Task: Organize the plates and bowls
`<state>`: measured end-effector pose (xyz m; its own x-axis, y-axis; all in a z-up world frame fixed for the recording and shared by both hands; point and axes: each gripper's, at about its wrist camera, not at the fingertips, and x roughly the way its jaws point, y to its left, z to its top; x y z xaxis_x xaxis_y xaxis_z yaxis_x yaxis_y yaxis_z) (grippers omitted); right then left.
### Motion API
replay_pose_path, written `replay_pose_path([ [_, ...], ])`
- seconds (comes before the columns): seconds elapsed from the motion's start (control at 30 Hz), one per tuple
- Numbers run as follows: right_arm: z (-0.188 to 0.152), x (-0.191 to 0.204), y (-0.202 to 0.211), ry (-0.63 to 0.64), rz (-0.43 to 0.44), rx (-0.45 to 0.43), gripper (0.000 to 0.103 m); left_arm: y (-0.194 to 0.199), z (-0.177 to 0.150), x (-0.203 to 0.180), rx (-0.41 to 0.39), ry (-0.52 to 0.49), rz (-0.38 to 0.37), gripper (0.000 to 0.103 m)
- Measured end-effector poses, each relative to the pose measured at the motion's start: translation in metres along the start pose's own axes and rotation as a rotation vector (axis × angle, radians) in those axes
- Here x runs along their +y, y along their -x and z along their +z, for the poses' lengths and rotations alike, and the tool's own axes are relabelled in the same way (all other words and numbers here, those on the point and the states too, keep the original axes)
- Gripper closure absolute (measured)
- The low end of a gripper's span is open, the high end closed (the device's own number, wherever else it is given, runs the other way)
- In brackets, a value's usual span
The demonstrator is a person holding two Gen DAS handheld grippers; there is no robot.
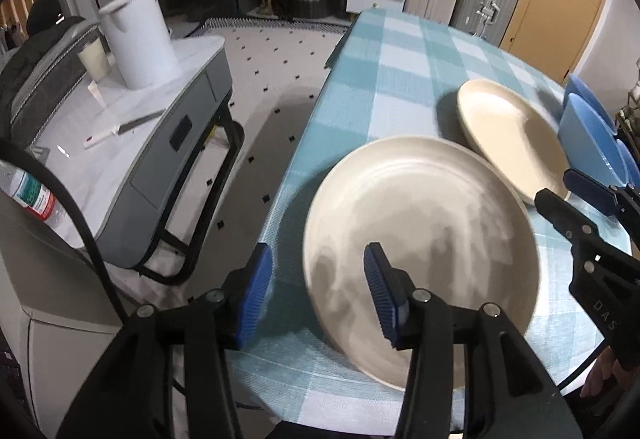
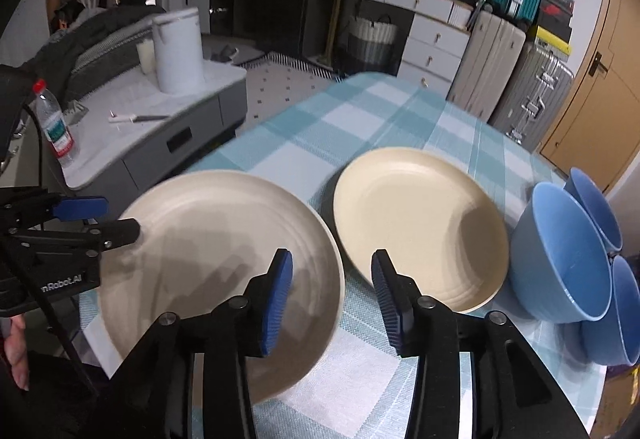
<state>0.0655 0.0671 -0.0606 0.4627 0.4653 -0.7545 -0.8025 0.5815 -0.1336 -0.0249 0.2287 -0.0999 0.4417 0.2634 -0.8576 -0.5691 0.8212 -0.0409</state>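
A large cream plate point(image 1: 420, 239) point(image 2: 208, 259) lies near the front left of the checked tablecloth point(image 1: 384, 51) and looks blurred. My left gripper point(image 1: 320, 295) is open; the plate's left rim passes between its jaws and neither pad touches it. My right gripper point(image 2: 334, 299) is open too, straddling the plate's right rim without touching it. A second cream plate point(image 2: 420, 223) point(image 1: 508, 135) sits just behind, its edge next to the first plate's. Three blue bowls point(image 2: 560, 255) point(image 1: 592, 143) cluster at the right. Each gripper shows in the other's view: the right gripper point(image 1: 568, 195), the left gripper point(image 2: 108, 219).
The table's left edge point(image 1: 308, 143) drops to a dotted floor. A grey side cabinet point(image 1: 160, 143) to the left carries a white jug point(image 1: 136, 39) and a water bottle point(image 2: 54, 127). White drawers point(image 2: 432, 47), suitcases point(image 2: 528, 91) and a brown door point(image 2: 600, 99) stand beyond the table.
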Motion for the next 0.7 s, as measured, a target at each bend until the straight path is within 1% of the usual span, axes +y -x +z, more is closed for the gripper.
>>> replay_pose_path([
  [0.1,-0.001,-0.006,0.011,-0.013,0.0,-0.027,0.053,0.009,0.002,-0.008,-0.022,-0.01,-0.007,0.054],
  [0.17,-0.003,-0.013,0.018,-0.029,0.001,-0.038,0.047,0.015,0.003,-0.014,-0.035,-0.017,-0.01,0.051],
  [0.2,-0.004,-0.016,0.021,-0.037,0.001,-0.046,0.043,0.019,0.003,-0.017,-0.047,-0.02,-0.011,0.046],
  [0.23,-0.006,-0.021,0.026,-0.046,-0.001,-0.057,0.04,0.023,0.004,-0.02,-0.059,-0.023,-0.014,0.038],
  [0.27,-0.008,-0.025,0.03,-0.053,-0.005,-0.066,0.039,0.028,0.004,-0.024,-0.081,-0.026,-0.017,0.034],
  [0.3,-0.009,-0.028,0.032,-0.06,-0.009,-0.072,0.038,0.032,0.005,-0.027,-0.097,-0.028,-0.016,0.027],
  [0.33,-0.011,-0.034,0.035,-0.074,-0.02,-0.077,0.035,0.036,0.005,-0.03,-0.115,-0.031,-0.016,0.025],
  [0.37,-0.013,-0.039,0.039,-0.088,-0.02,-0.086,0.033,0.04,0.005,-0.033,-0.134,-0.036,-0.019,0.025],
  [0.43,-0.019,-0.051,0.047,-0.121,-0.024,-0.105,0.024,0.047,0.005,-0.041,-0.157,-0.051,-0.03,0.024],
  [0.57,-0.03,-0.07,0.06,-0.175,-0.032,-0.137,0.022,0.059,0.006,-0.058,-0.206,-0.067,-0.065,0.024],
  [0.6,-0.033,-0.074,0.063,-0.185,-0.035,-0.142,0.019,0.062,0.007,-0.061,-0.217,-0.07,-0.07,0.024],
  [0.7,-0.044,-0.088,0.074,-0.22,-0.055,-0.174,0.016,0.069,0.007,-0.074,-0.255,-0.085,-0.091,0.024],
])
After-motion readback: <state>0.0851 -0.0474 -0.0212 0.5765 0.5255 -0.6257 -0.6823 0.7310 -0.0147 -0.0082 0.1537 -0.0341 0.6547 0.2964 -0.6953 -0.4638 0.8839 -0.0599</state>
